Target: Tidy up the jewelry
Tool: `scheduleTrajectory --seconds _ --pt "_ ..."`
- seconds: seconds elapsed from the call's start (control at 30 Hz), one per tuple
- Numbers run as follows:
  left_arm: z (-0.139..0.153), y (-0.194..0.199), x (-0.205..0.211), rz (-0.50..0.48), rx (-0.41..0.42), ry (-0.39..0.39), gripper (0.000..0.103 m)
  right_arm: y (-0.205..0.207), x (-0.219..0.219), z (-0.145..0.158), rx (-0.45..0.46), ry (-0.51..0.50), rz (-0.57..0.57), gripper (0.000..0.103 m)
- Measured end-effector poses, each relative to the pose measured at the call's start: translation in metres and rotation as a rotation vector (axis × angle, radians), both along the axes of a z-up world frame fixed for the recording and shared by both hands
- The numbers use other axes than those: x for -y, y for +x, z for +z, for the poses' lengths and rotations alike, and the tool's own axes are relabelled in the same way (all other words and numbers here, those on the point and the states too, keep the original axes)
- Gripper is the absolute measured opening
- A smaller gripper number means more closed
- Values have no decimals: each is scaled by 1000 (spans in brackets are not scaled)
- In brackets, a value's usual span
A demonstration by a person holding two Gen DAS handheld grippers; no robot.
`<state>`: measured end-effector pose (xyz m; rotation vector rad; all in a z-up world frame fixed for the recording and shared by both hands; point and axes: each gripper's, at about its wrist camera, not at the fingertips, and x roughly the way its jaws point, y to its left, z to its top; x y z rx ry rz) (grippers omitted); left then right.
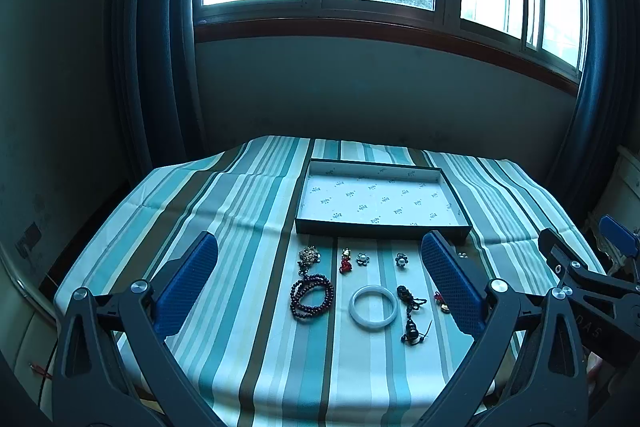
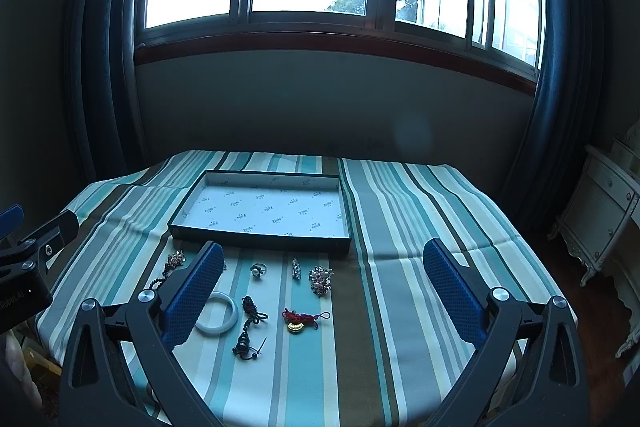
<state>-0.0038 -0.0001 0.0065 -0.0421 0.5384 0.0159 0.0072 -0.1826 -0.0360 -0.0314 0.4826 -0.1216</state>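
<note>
A shallow dark tray (image 1: 308, 198) with a white printed lining lies empty on the striped cloth; it also shows in the right wrist view (image 2: 182, 229). In front of it lie a white bangle (image 1: 373, 306), a dark red bead bracelet (image 1: 311, 297), a black knotted pendant (image 1: 412, 313), two pearl flower rings (image 1: 363, 259) and a red charm (image 1: 345, 261). The right wrist view shows the bangle (image 2: 218, 315), the black pendant (image 2: 248, 327), a red-and-gold charm (image 2: 302, 321) and a brooch (image 2: 320, 279). My left gripper (image 1: 318, 287) and right gripper (image 2: 320, 293) are open and empty above the near table.
The table (image 2: 420, 227) stands under a window with dark curtains. A white cabinet (image 2: 600, 211) stands to the right of it. The right gripper's body (image 1: 588, 275) shows at the right edge of the left wrist view.
</note>
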Motion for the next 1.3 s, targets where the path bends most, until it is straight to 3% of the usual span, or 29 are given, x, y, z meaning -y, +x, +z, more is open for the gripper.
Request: scheduleTrajectory --seconds 1.3 --pt "-1 0 1 1 0 4 101 -1 -2 3 4 -3 0 99"
